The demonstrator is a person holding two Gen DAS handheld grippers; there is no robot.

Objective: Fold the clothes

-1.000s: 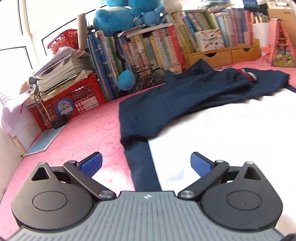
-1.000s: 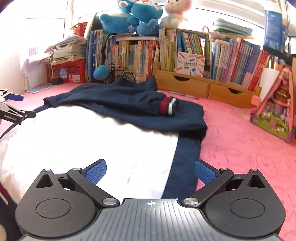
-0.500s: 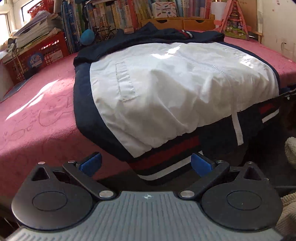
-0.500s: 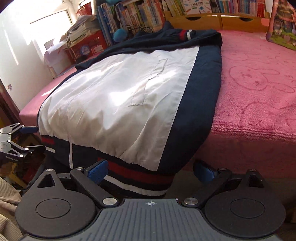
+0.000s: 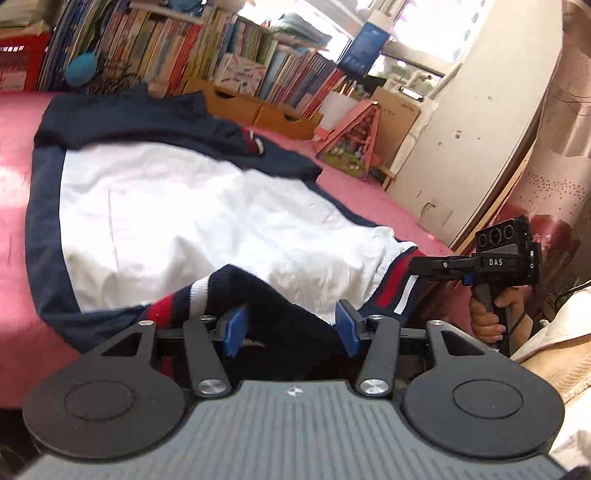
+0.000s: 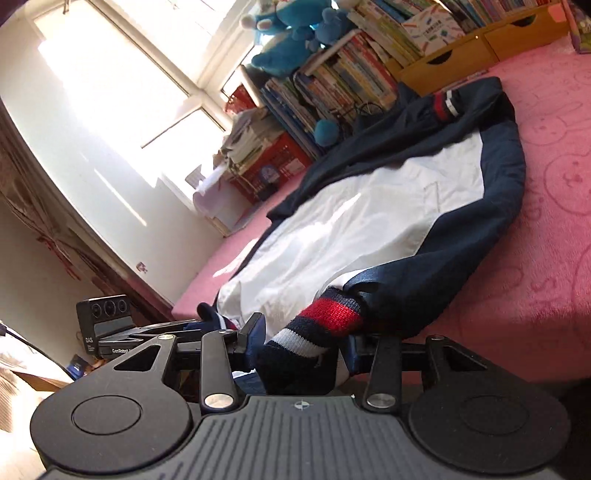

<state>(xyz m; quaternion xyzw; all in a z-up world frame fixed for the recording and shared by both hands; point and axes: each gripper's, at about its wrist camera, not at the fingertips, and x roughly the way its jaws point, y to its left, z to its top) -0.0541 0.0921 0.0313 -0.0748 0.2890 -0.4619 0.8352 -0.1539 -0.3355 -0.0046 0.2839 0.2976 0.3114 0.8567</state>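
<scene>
A navy jacket with a white body panel (image 5: 184, 221) lies spread on the pink bed cover (image 5: 14, 229), collar toward the books. Its red, white and navy striped hem (image 5: 192, 299) is at the near edge. My left gripper (image 5: 290, 326) is shut on a bunched fold of that hem at the left corner. In the right wrist view the jacket (image 6: 369, 214) stretches away, and my right gripper (image 6: 303, 343) is shut on the striped hem (image 6: 325, 317) at the right corner. Each view shows the other gripper, the right gripper (image 5: 415, 264) and the left gripper (image 6: 207, 321), at the hem.
Rows of books (image 5: 229, 40) and wooden drawers (image 5: 258, 107) line the far side of the bed. A red crate (image 6: 273, 162) with paper stacks sits by the window, blue plush toys (image 6: 291, 33) on top of the books. A wall (image 5: 461, 110) borders the bed's right side. A hand (image 5: 487, 317) holds the right gripper's handle.
Both grippers drew back from above the jacket to its near hem. They were open half a second ago and are now shut on the striped hem, which is bunched and raised.
</scene>
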